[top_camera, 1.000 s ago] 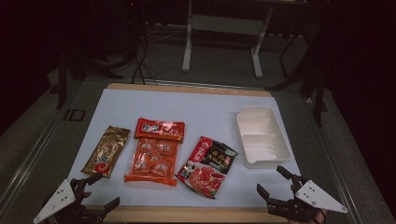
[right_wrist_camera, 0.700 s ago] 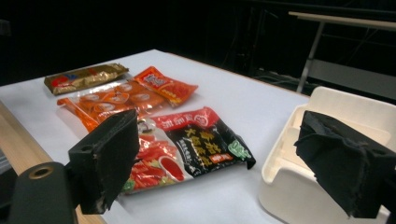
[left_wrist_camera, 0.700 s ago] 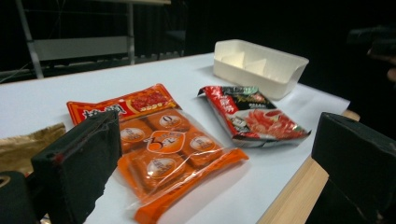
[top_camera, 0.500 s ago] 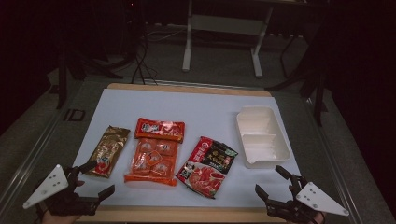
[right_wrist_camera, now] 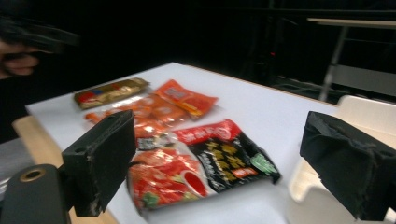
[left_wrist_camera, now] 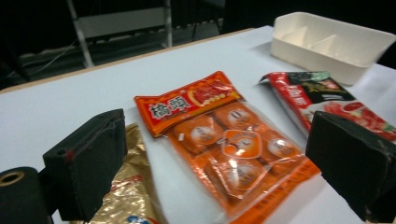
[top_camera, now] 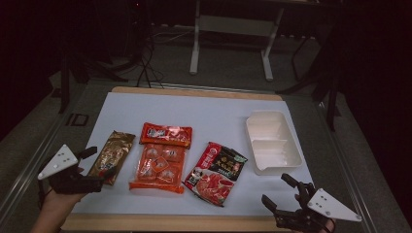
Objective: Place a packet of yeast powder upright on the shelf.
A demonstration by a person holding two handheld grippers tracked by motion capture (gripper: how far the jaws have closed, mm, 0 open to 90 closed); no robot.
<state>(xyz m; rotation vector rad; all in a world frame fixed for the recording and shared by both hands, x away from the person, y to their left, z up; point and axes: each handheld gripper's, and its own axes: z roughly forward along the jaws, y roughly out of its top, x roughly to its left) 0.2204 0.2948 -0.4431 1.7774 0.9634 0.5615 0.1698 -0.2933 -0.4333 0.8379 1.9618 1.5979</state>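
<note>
Four items lie on the white sheet (top_camera: 218,114): a gold packet (top_camera: 112,155) at the left, an orange snack pack (top_camera: 163,160), a red-and-black packet (top_camera: 216,172) and an empty white divided tray (top_camera: 272,141) at the right. My left gripper (top_camera: 99,162) is open, with its jaws spread over the near end of the gold packet. In the left gripper view the gripper (left_wrist_camera: 219,154) frames the orange pack (left_wrist_camera: 224,140), with the gold packet (left_wrist_camera: 130,186) by its left jaw. My right gripper (top_camera: 280,191) hangs open and holds nothing near the front edge, below the tray. In the right gripper view it (right_wrist_camera: 219,158) faces the red-and-black packet (right_wrist_camera: 205,163).
The table's wooden front edge (top_camera: 170,222) runs just behind both grippers. Bare white sheet lies beyond the packets toward the far edge. A metal stand (top_camera: 231,29) and cables sit on the dark floor past the table. The tray rim (right_wrist_camera: 359,105) is close to my right gripper's right jaw.
My left gripper has moved forward from the front edge to the near end of the gold packet. The right gripper has barely shifted. The packets and tray lie as before.
</note>
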